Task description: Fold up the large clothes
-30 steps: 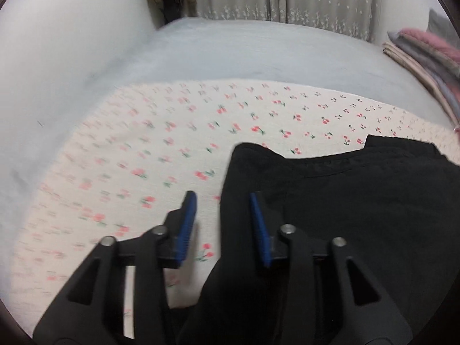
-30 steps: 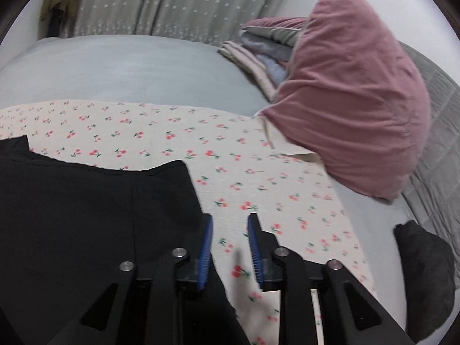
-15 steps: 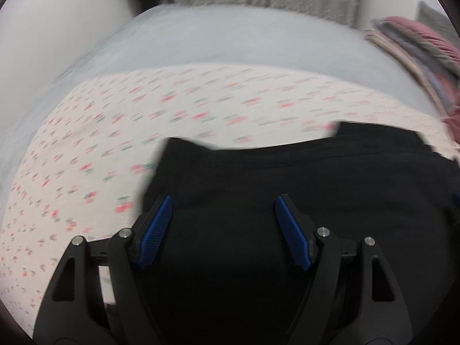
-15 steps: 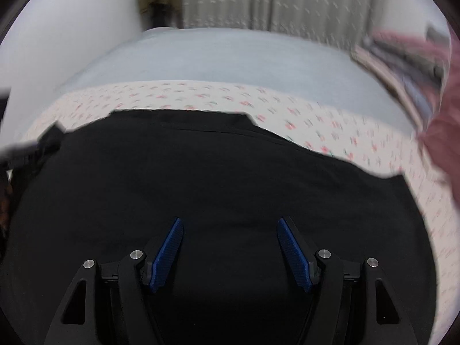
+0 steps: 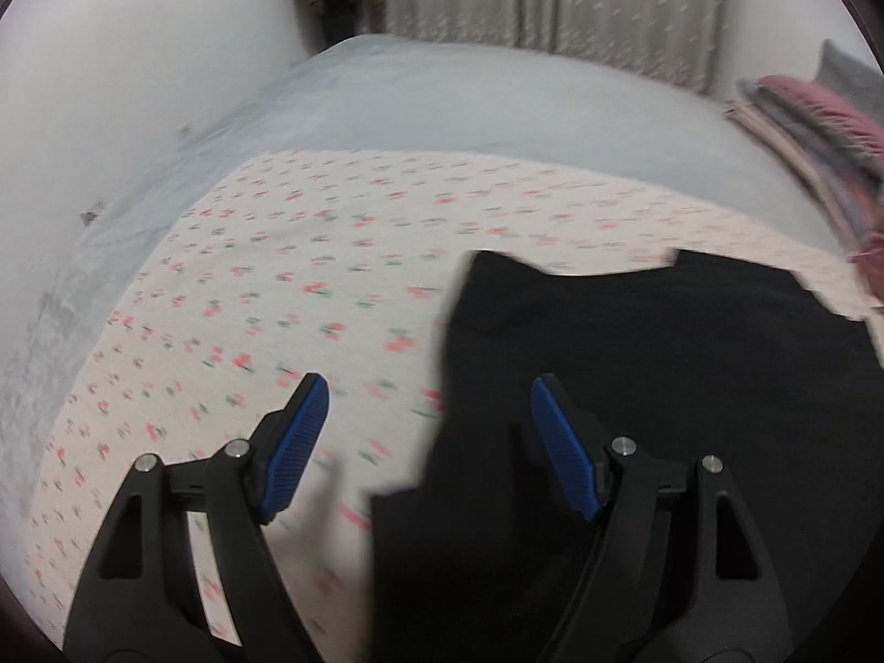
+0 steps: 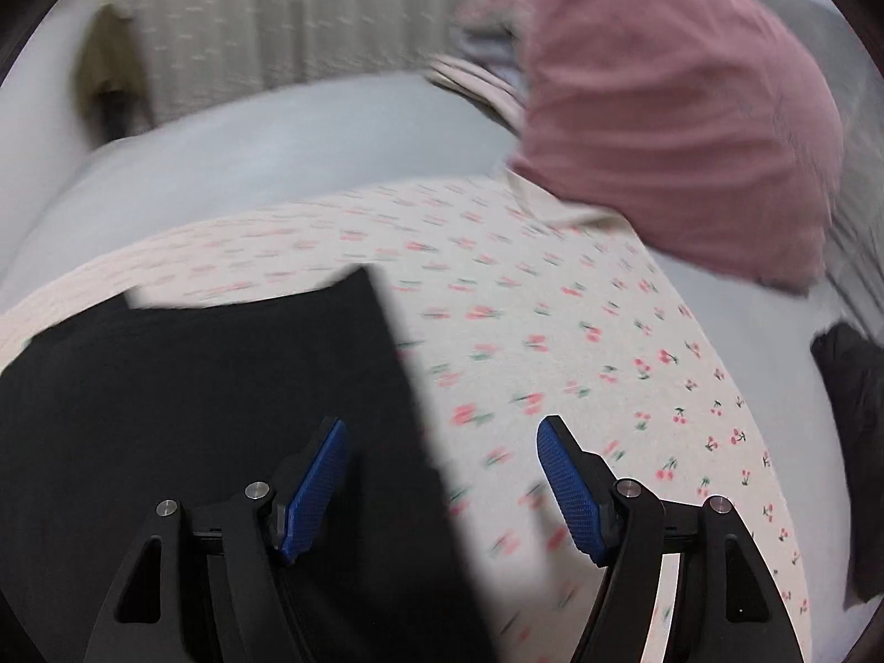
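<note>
the left tool [image 5: 428, 442] stands wide open with nothing between its blue pads [image 5: 295, 450]; its jaws have just been opening. the right tool [image 6: 442, 489] is likewise spread and grips nothing, its jaws also just opened. both hang above the bed and tilt down toward it.

under them lies the black garment [image 5: 635, 387], flat on the cherry-print sheet [image 5: 287, 287] that covers the near part of the bed [image 5: 442, 105]. in the left wrist view the cloth's left edge runs up between the two fingers, so the left tool straddles that edge, sheet under one pad and black cloth under the other. in the right wrist view the right edge [image 6: 409, 375] runs the same way between that tool's fingers. the garment thus spans from one tool to the other, its long axis crosswise between them, each hand nearest its own side edge.

a pink pillow [image 6: 679, 127] sits beyond the right side, well apart from the cloth.

judging from this, a fold looks just laid down, and the next grasp would likely take those two side edges.
</note>
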The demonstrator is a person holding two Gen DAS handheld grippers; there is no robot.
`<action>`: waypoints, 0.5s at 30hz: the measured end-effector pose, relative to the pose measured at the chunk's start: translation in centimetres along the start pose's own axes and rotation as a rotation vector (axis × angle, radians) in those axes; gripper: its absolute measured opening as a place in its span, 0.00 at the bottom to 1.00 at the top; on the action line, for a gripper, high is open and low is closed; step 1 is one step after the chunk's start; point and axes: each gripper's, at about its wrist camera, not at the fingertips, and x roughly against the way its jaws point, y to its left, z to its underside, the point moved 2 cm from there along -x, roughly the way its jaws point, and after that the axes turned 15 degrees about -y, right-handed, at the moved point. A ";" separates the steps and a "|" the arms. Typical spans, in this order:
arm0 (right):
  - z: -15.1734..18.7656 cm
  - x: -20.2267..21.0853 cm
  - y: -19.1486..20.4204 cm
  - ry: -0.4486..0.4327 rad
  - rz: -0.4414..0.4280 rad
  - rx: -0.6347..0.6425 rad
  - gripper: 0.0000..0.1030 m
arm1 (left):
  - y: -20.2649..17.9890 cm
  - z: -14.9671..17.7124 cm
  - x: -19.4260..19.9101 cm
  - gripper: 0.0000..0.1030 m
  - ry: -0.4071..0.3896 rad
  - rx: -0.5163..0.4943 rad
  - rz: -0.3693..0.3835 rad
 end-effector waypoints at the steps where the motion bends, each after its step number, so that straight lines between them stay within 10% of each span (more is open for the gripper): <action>1: 0.3 1.7 1.3 -0.022 -0.039 0.010 0.70 | -1.7 0.4 2.1 0.76 -0.009 0.017 0.052; 7: 5.2 8.3 10.4 -0.028 -0.239 0.155 0.73 | -10.2 4.3 8.2 0.81 0.010 0.026 0.281; 15: 10.7 10.3 11.3 -0.013 -0.268 0.172 0.77 | -13.2 10.5 9.3 0.81 0.075 -0.054 0.266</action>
